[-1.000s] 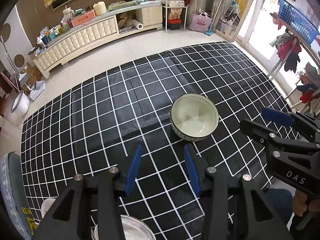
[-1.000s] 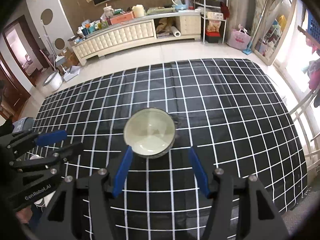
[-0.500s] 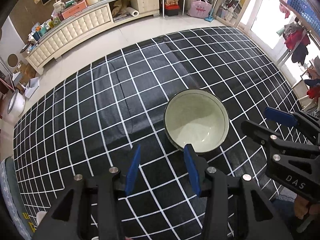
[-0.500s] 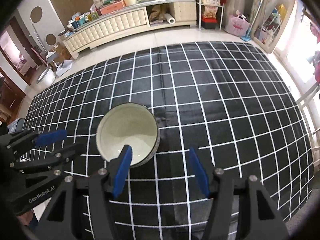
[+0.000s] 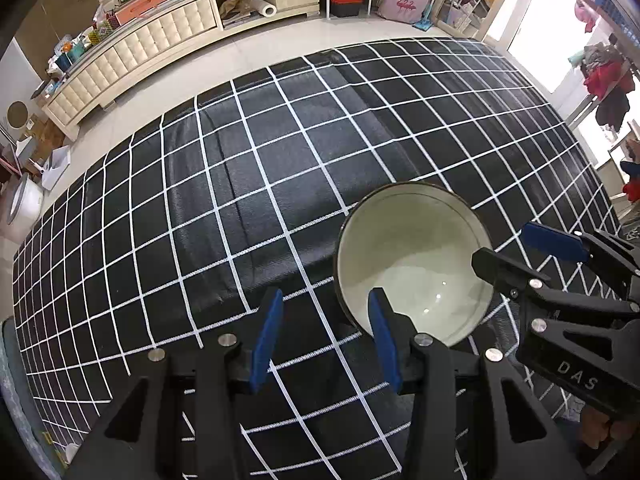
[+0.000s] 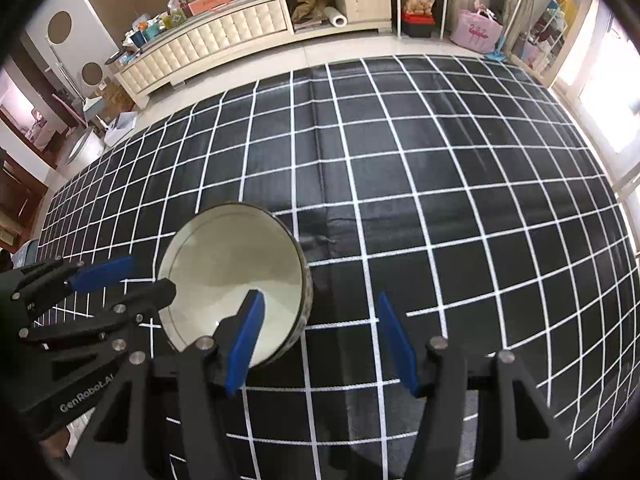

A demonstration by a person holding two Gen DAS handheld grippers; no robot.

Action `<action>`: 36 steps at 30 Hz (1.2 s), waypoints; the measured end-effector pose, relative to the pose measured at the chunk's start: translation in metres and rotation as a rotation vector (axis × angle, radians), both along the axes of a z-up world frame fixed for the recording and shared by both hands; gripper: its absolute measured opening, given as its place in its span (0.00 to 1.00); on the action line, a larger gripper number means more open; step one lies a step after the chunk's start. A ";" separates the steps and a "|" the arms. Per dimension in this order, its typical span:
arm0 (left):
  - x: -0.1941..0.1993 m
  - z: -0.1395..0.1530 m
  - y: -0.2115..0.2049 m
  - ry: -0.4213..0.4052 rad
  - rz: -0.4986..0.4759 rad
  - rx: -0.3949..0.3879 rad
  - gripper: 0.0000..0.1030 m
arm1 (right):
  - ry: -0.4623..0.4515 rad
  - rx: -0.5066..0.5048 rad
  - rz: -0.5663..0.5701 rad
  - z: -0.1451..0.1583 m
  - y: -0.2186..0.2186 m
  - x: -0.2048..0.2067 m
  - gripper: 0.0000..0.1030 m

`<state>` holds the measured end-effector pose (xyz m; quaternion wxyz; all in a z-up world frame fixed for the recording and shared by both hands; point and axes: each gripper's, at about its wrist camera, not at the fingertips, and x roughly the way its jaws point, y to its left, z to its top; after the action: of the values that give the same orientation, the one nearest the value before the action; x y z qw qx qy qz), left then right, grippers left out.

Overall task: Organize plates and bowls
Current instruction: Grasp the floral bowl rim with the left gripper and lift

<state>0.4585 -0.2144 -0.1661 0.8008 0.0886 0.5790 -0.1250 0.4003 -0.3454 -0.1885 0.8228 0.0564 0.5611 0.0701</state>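
On the black grid cloth (image 5: 248,200), both grippers are closing on the pale bowl (image 5: 412,260) (sitting upright, empty), the left gripper (image 5: 326,336) part-open and the right gripper (image 6: 320,336) wider, each probably needing one finger inside the rim before squeezing.

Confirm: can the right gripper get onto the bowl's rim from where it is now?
Probably yes. The right gripper is open, its fingers straddling the bowl's right wall, one above the inside. Nothing sits between them; the left gripper flanks the opposite rim.
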 end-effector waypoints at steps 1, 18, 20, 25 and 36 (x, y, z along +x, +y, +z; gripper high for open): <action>0.002 -0.003 -0.001 0.004 -0.002 0.000 0.39 | 0.001 -0.001 -0.001 -0.001 0.000 0.000 0.62; 0.013 -0.027 -0.017 0.057 -0.030 -0.005 0.16 | 0.039 0.051 0.019 -0.015 0.001 0.002 0.29; 0.012 -0.029 -0.020 0.056 -0.034 0.002 0.15 | 0.039 0.056 0.023 -0.015 0.002 0.002 0.26; 0.014 -0.033 -0.023 0.052 -0.023 -0.003 0.15 | 0.027 0.039 0.030 -0.016 0.007 -0.001 0.22; 0.009 -0.031 -0.022 0.071 -0.011 0.008 0.11 | 0.041 -0.019 0.008 -0.006 0.012 -0.015 0.18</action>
<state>0.4678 -0.2369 -0.1971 0.7788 0.0905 0.6068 -0.1304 0.3854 -0.3333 -0.1948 0.8113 0.0478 0.5788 0.0671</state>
